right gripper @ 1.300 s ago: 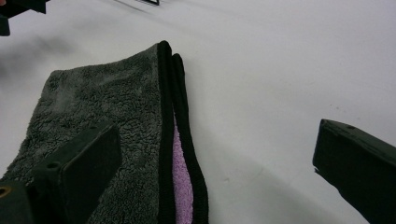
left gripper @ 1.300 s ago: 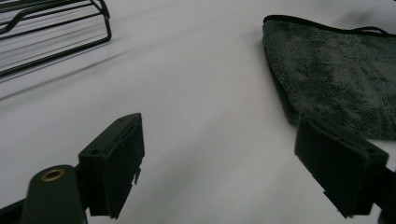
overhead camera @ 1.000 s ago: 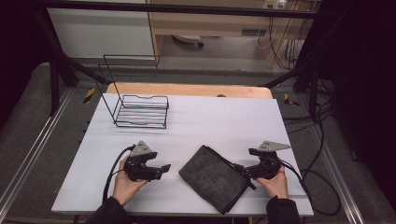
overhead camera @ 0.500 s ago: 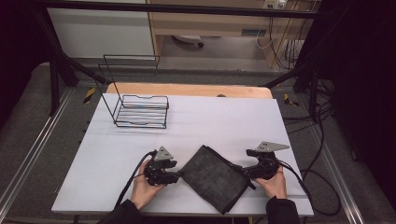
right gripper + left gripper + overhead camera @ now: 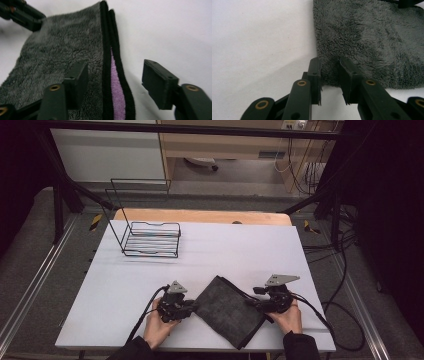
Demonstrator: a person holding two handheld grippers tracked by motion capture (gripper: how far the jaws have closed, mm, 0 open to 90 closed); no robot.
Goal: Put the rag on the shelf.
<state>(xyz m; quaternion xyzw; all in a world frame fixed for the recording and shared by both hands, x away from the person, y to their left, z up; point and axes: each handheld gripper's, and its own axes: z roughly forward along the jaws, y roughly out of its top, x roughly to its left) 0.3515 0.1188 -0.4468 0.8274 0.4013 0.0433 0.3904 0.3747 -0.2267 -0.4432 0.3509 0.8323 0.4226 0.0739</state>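
A folded dark grey towel point(image 5: 227, 307) lies on the white table point(image 5: 225, 250) near its front edge. My left gripper point(image 5: 192, 307) is at the towel's left corner. Its jaws have just been closing, and in the left gripper view the gripper point(image 5: 329, 62) pinches the fluffy corner of the towel point(image 5: 367, 37). My right gripper point(image 5: 252, 304) is at the towel's right edge. Its jaws have just been closing too, but the gripper point(image 5: 115, 67) still stands apart around the black-bound edge of the towel point(image 5: 62, 50), where a purple inner layer point(image 5: 116, 82) shows.
A black wire rack point(image 5: 150, 240) stands at the table's back left, with a wooden board point(image 5: 200, 215) behind it. Cables trail from both grippers toward the front and right. A person's hands hold the grippers at the front edge.
The left hand moved right across the table to the towel's left corner, and its jaws narrowed onto it. The right hand stayed at the towel's right edge.
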